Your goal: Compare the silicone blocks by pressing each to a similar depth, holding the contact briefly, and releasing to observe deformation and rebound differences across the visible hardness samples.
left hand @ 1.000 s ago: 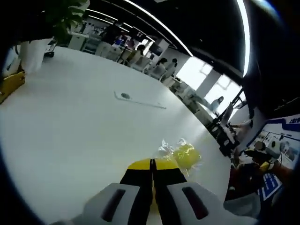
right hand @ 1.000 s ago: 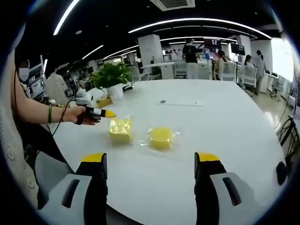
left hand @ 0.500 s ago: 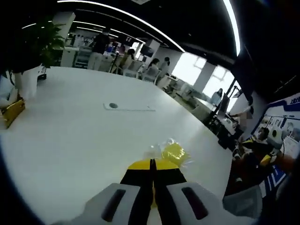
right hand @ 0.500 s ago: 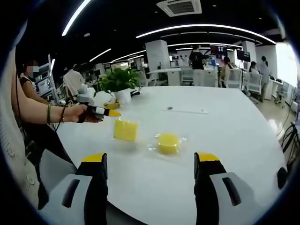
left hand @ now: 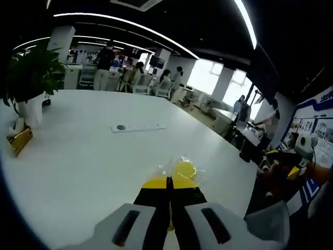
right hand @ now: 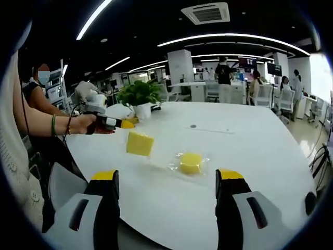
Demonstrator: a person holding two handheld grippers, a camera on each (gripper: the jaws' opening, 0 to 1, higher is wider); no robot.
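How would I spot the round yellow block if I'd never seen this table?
Start at the big white table. Near its front edge two yellow pieces show; the round yellow block lies flat in clear crinkly wrap. Its neighbour, the square yellow block, is tilted up off the table.

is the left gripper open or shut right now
Shut: in the left gripper view the left gripper has its yellow tips pressed together with no gap.
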